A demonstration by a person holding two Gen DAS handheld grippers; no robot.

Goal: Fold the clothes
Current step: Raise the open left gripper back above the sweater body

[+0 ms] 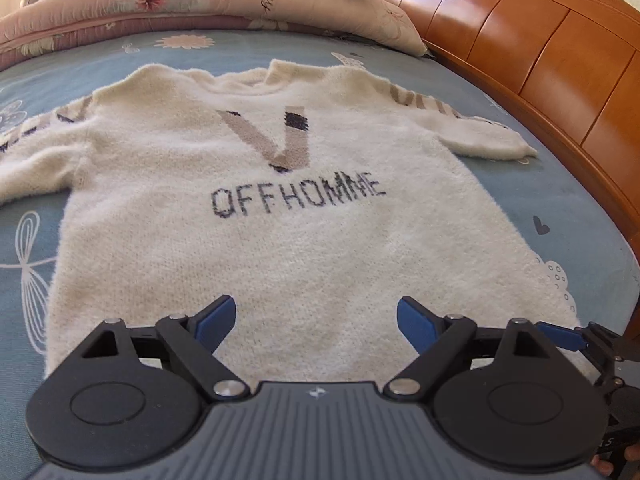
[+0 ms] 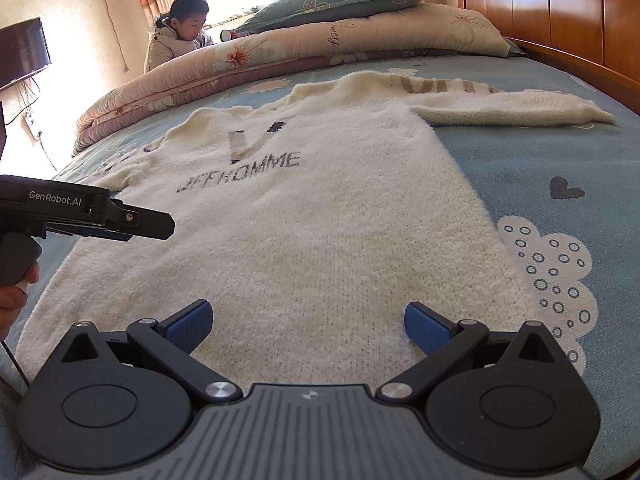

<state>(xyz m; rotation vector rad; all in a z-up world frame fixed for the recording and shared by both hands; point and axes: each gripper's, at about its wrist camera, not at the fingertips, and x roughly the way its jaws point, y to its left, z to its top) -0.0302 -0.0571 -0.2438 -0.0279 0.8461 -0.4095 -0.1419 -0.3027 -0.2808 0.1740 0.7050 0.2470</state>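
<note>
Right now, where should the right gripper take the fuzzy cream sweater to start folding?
Grip the cuff of the sleeve on the fuzzy cream sweater, coming from the headboard side: it lies flat, stretched outward, its end free on the blue sheet.

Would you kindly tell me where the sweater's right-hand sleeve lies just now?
In the right wrist view, the sleeve lies flat on the blue sheet at upper right, stretched toward the wooden headboard, just below the folded quilt.
</note>
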